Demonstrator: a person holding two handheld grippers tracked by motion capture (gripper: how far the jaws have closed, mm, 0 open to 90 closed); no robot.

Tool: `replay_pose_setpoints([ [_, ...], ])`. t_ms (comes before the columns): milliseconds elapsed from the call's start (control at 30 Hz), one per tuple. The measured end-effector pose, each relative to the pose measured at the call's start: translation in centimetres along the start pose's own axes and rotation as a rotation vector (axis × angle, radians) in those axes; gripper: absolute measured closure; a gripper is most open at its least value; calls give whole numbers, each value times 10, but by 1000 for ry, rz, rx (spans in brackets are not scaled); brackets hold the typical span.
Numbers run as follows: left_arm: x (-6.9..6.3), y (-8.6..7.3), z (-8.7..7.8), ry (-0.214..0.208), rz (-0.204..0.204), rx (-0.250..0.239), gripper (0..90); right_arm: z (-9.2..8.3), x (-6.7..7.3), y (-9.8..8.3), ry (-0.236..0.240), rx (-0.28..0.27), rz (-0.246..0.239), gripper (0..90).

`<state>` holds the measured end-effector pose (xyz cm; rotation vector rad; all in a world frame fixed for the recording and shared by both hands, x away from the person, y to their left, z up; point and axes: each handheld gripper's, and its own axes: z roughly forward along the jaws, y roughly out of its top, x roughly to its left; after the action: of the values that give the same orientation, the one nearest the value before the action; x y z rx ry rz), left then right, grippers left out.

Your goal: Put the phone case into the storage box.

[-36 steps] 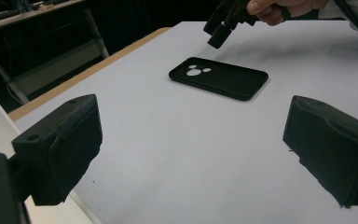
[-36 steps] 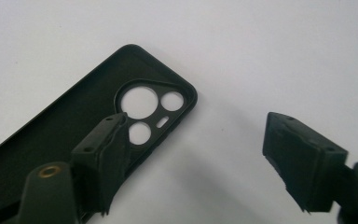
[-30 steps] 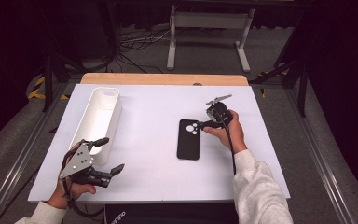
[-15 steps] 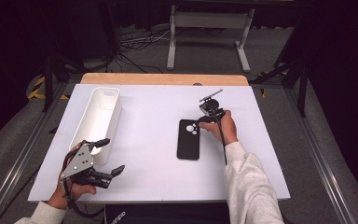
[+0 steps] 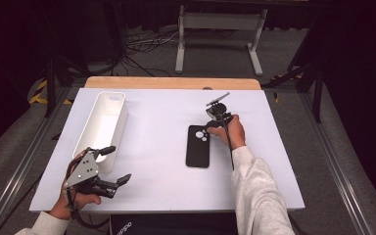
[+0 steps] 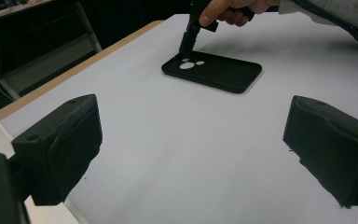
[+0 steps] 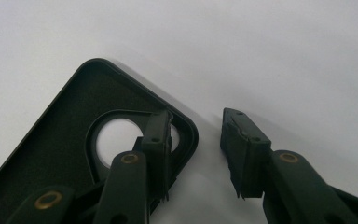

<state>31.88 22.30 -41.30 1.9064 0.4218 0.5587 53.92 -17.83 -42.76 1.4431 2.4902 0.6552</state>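
A black phone case (image 5: 198,147) lies hollow side up on the white table (image 5: 152,117), right of centre. My right gripper (image 5: 210,128) points down at its far corner by the camera holes. In the right gripper view one fingertip (image 7: 157,135) stands inside the case (image 7: 51,149) at the round hole. The other fingertip (image 7: 235,135) stands outside the rim with a gap showing. The jaws have just been closing, with the case's corner wall between them and the pads apart from it. My left gripper (image 5: 116,165) rests open and holds nothing at the front left.
A long white bin (image 5: 103,125) stands at the left of the table, just beyond the left gripper. A wooden strip (image 5: 171,82) runs along the far edge. A metal stand (image 5: 218,29) and cables lie on the floor behind.
The right gripper has shifted left and down onto the case's far corner, and its jaws have narrowed. The left gripper has kept still.
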Motion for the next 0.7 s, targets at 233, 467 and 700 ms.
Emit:
replay_pose_setpoints([
  [233,0,0,0,-4,-11,-2,51,1,1,2,-33,10,-19,722],
  [467,0,0,0,-2,-6,1,52,1,4,1,-59,0,-19,782],
  [700,0,0,0,-5,-3,6,52,1,6,0,-68,-16,-20,794],
])
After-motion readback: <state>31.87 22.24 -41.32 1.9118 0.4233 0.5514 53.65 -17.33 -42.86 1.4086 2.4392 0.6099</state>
